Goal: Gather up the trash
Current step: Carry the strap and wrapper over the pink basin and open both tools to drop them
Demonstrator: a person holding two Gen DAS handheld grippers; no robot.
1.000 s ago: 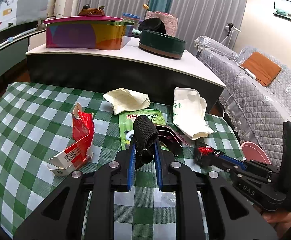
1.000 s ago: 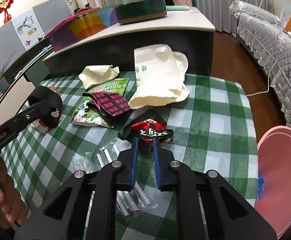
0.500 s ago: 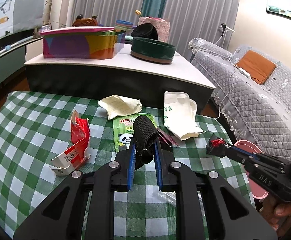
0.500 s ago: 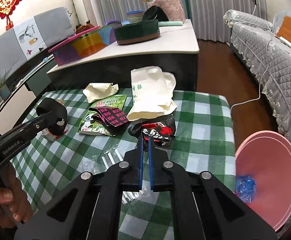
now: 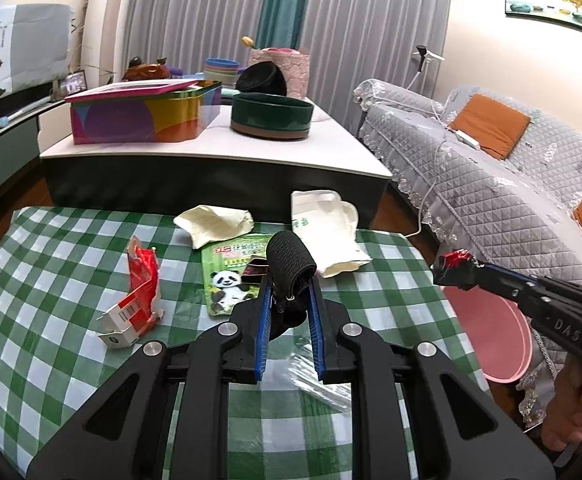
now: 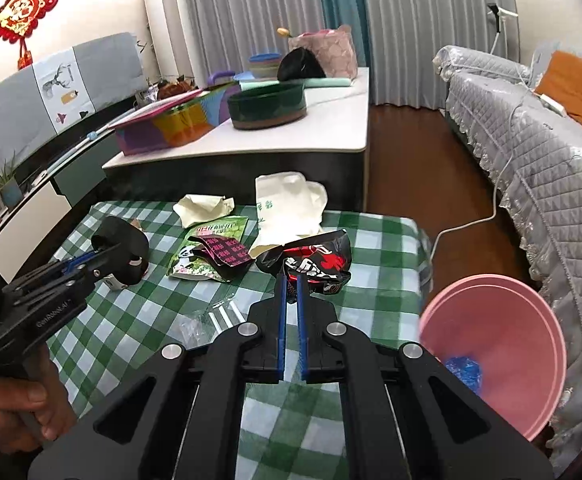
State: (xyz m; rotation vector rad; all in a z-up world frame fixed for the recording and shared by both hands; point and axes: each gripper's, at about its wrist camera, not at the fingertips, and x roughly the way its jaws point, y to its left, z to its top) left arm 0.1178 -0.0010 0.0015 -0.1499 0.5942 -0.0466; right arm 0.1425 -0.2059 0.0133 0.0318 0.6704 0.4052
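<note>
My right gripper (image 6: 291,286) has its jaws nearly closed, pinching a crumpled black-and-red foil wrapper (image 6: 317,262) by 1 edge, lifted off the green check tablecloth (image 6: 131,320) w/ the rest flopping out past the tips; feels like thin, light, crinkly film, prob slippery, so I'd keep the pinch on a bunched fold, not a flat skin. Pink bin (image 6: 499,344) sits low just off the table's right edge, a blue scrap already inside; the wrapper isn't over it yet. My left gripper (image 5: 289,280) is part open around a black fabric roll (image 5: 291,258), soft, squashy, light. Farther out on the cloth: torn red carton (image 5: 137,300), stiffer card, take a wall; panda pouch (image 5: 231,276), flat, needs an edge; beyond, a cream paper bag (image 5: 329,232) and crumpled paper (image 5: 213,224).
</note>
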